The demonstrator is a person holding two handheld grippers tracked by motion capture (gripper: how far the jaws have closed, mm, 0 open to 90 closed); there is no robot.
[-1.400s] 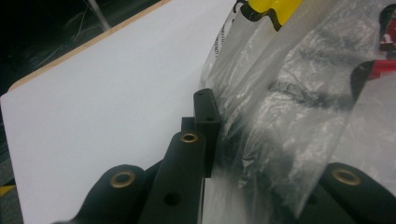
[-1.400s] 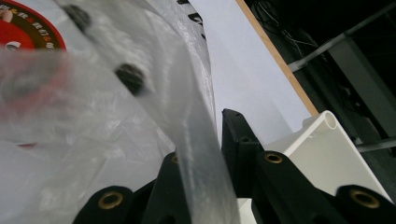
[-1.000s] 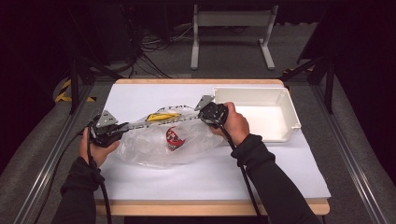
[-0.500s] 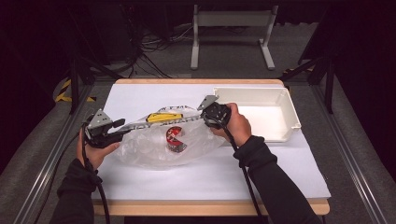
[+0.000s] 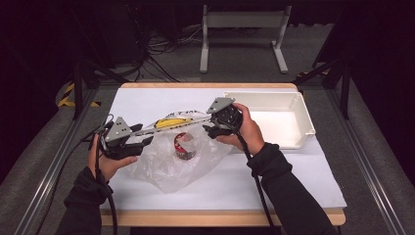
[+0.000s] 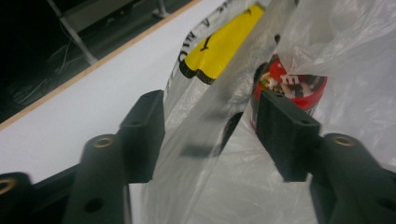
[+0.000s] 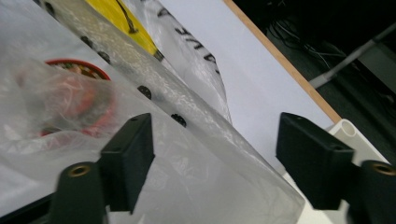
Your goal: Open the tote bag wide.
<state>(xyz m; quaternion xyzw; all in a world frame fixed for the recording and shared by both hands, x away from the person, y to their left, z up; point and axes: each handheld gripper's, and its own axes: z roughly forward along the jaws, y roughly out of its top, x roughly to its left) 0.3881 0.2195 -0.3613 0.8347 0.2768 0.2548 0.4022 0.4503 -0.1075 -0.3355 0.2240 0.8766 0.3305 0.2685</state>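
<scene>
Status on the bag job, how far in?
Done: the red round tin sits inside the clear plastic bag. In hand: left gripper and right gripper have just been opening; the bag's top strip lies between both pairs of fingers, unpinched. Left: the empty white plastic tray, perhaps the bag's destination.

The red tub (image 6: 290, 86) inside the clear plastic bag (image 6: 345, 42) carries the brown "m&m's" logo on its label, partly hidden by a fold of the film. Black capital letters run along the bag's printed edge (image 7: 195, 41) beside a yellow panel (image 6: 229, 42), too cut off to read as words.
</scene>
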